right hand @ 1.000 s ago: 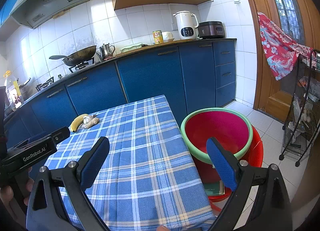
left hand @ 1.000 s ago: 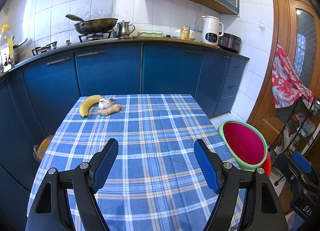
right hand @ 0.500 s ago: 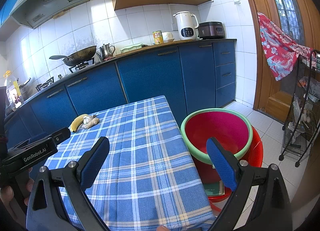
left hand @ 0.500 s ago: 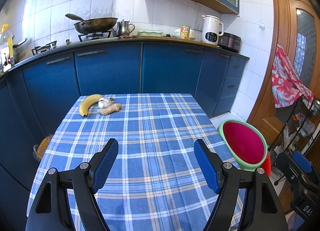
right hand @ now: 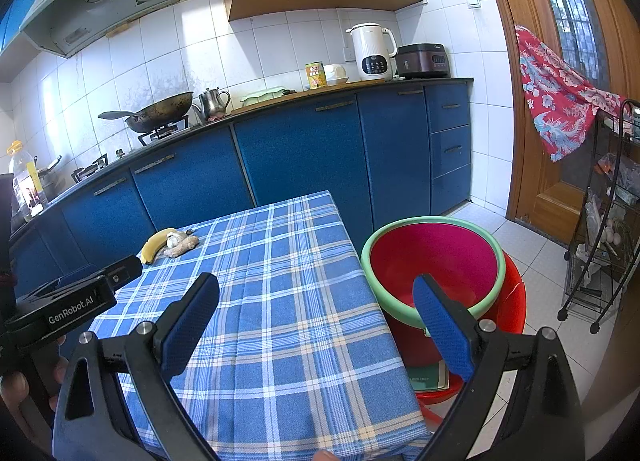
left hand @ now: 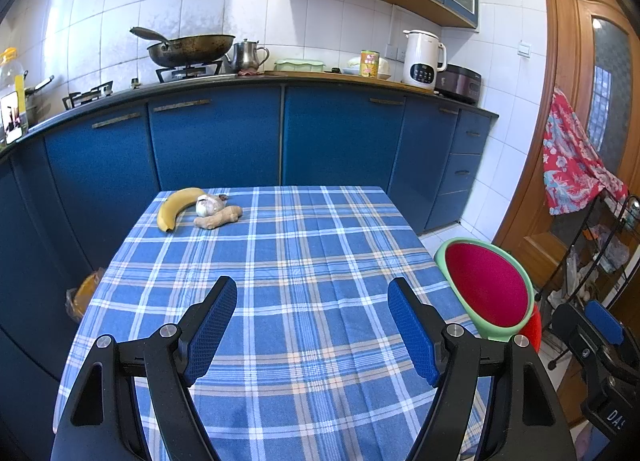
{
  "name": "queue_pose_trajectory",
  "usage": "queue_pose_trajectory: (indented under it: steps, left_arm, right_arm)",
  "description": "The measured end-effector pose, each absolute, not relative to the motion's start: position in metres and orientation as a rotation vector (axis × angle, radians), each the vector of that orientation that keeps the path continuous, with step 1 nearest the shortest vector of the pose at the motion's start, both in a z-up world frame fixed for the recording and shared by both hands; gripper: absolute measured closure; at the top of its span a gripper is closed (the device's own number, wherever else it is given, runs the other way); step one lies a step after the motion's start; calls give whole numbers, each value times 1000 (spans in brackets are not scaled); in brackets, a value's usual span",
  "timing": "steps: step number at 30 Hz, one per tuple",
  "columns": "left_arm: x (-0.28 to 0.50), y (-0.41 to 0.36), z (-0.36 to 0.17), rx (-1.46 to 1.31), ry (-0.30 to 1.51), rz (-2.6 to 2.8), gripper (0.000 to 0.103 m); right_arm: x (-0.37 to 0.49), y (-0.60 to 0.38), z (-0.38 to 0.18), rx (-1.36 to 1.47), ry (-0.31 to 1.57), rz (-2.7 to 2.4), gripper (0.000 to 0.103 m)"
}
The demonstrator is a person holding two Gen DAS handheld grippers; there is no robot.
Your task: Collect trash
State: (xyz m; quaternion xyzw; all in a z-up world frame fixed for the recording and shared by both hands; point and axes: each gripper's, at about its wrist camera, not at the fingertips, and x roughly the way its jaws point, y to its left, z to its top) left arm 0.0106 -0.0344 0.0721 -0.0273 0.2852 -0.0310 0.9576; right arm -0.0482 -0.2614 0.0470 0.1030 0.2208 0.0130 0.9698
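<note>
Left wrist: left gripper spread wide above blue plaid tablecloth; yellow banana far. Right gripper likewise apart, near green-rimmed red basin.

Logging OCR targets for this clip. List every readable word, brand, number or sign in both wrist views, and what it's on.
"GenRobot.AI": on the body of the left gripper, seen from the right wrist view.
"DAS": white letters cut off at the frame edge, on the right gripper, seen from the left wrist view.
Yellow can label: print too small to read.
White kettle control panel: icons too small to read.
Oil bottle label: blurred, unreadable.
</note>
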Motion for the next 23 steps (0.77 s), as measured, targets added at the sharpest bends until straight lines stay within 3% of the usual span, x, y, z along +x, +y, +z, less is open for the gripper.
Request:
queue_pose_trajectory:
  steps: [23]
  left_arm:
    - [7,-41,70,-41,569,-65,24]
  right_arm:
    - [-48,-261,47,207,446,26,7]
